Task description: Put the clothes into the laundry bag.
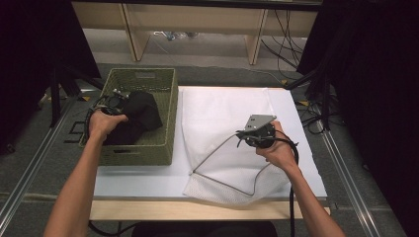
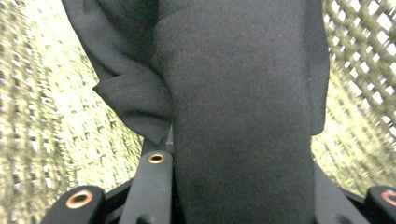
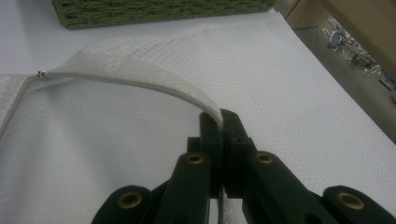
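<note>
Inside the green woven basket at the tabletop's left, a black garment is bunching up, and the left gripper is clamping a thick fold of it. From the left gripper view, the black garment is running up between the two jaws, which are pressing on it from both sides while the basket's weave is blurring behind it. Over on the right, the right gripper is pinching the zippered edge of a white mesh laundry bag that is lying flat on the white tabletop. Seen from the right gripper view, its jaws are sitting fully closed on that edge of the bag, which is arching upward. Looking from above, the high view is showing both forearms reaching in and the bag's mouth gaping open.
</note>
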